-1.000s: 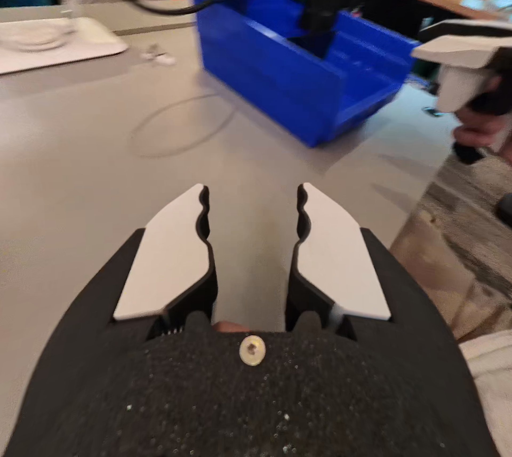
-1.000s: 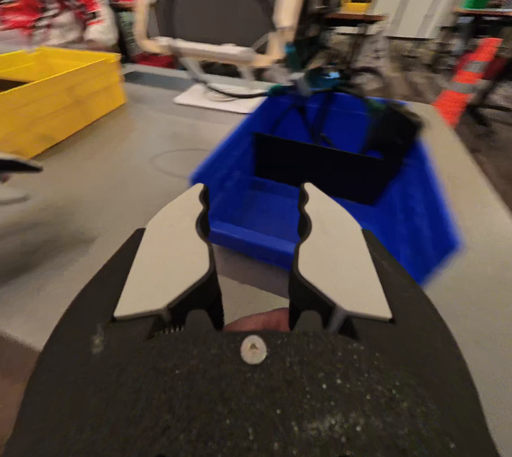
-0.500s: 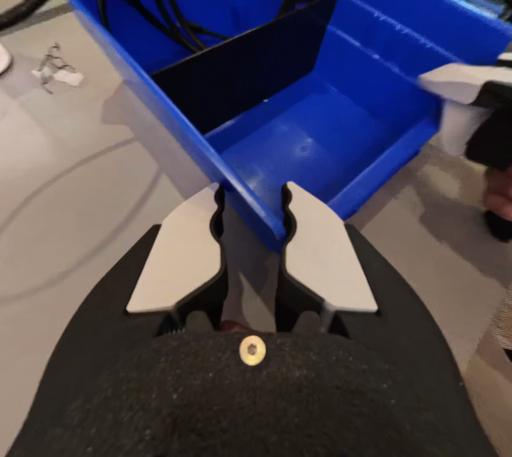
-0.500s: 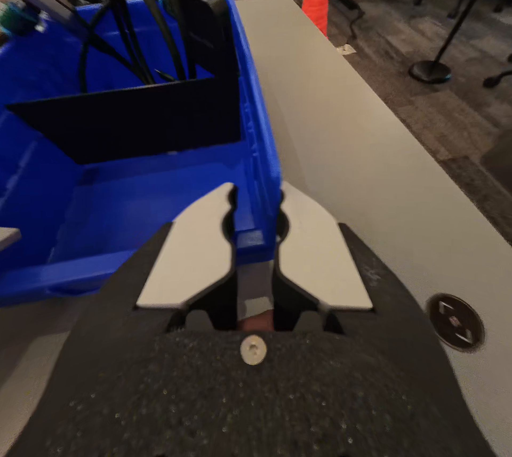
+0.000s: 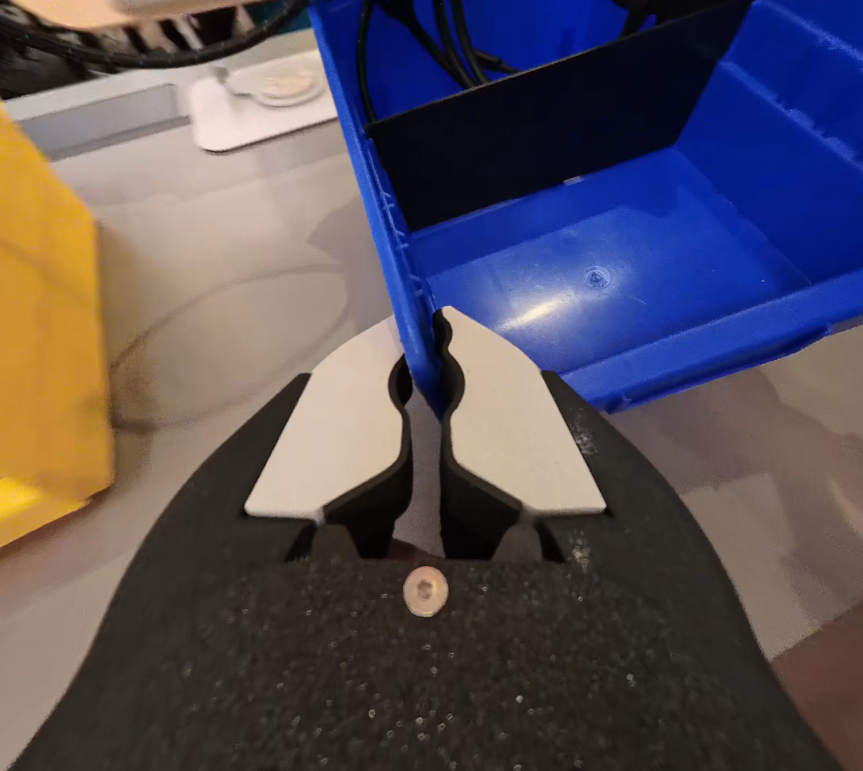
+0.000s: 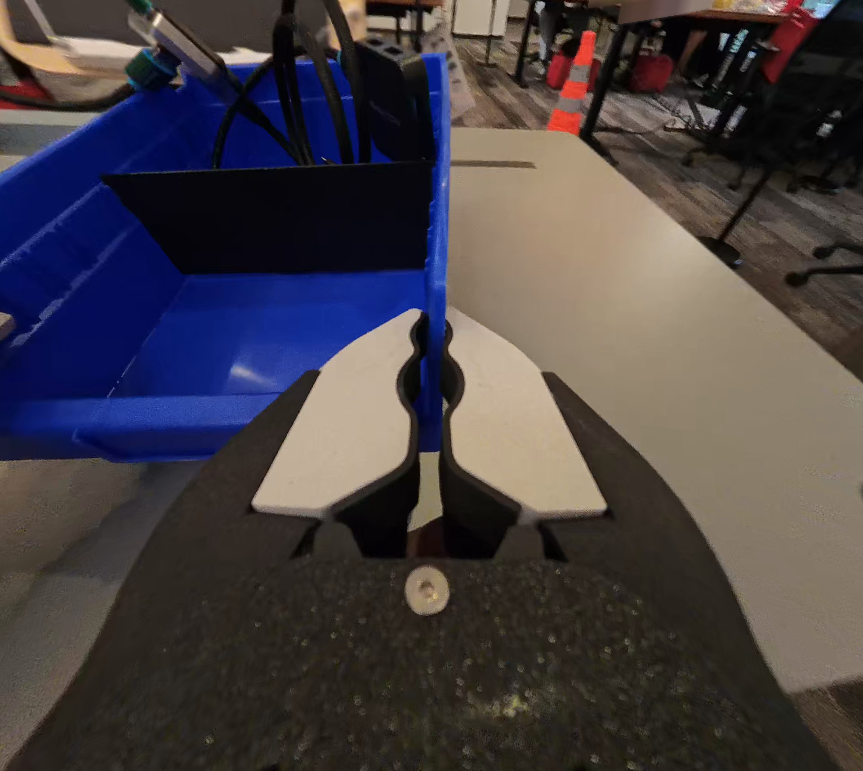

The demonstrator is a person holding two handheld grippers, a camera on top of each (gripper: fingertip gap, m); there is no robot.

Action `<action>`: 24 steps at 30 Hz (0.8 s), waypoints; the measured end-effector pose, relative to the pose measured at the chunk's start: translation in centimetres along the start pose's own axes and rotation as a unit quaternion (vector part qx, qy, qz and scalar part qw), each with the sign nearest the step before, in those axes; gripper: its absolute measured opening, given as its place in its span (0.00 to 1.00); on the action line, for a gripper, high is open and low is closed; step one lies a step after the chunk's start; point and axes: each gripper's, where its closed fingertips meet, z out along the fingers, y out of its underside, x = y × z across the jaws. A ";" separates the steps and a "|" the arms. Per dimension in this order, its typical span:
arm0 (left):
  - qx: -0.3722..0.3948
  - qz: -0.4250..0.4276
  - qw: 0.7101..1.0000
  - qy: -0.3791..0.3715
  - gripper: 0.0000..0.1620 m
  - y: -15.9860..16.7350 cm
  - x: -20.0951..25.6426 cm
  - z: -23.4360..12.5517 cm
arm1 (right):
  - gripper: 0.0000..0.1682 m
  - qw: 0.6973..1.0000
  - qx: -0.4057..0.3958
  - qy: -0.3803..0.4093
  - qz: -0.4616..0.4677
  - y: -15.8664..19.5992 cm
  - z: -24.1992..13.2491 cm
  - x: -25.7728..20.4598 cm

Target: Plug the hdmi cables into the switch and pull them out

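Cables (image 5: 448, 24), limp and light at the bin's (image 5: 607, 281) 12 o'clock end, want gripping by their stiff plugs; left tool (image 5: 422, 356) and right tool (image 6: 432, 356) each pinch a bin wall.

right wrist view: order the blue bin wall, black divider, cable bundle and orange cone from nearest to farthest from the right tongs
1. Blue bin wall: pinched between the right tongs.
2. Black divider: across the bin, ahead and left.
3. Cable bundle: behind the divider, in the back compartment.
4. Orange cone: on the floor beyond the table, ahead and right.
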 end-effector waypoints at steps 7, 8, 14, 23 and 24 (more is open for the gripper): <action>-0.014 -0.010 0.998 -0.064 0.04 2.5 -8.0 -1.6 | 0.01 0.997 -0.006 -0.066 -0.036 0.5 2.4 -8.9; -0.023 -0.011 0.997 -0.067 0.04 3.0 -8.4 -1.2 | 0.01 0.997 -0.012 -0.067 -0.037 0.9 2.9 -9.4; -0.030 -0.013 0.998 -0.062 0.05 3.7 -8.7 -0.1 | 0.02 0.994 -0.052 -0.085 -0.047 3.2 4.9 -9.8; 0.055 -0.159 0.985 0.029 0.18 3.2 -11.6 -9.2 | 0.13 0.972 -0.017 -0.196 -0.130 3.8 0.2 -8.4; 0.068 -0.160 0.985 0.008 0.18 3.6 -13.8 -10.8 | 0.13 0.971 -0.002 -0.203 -0.125 3.2 -0.6 -8.3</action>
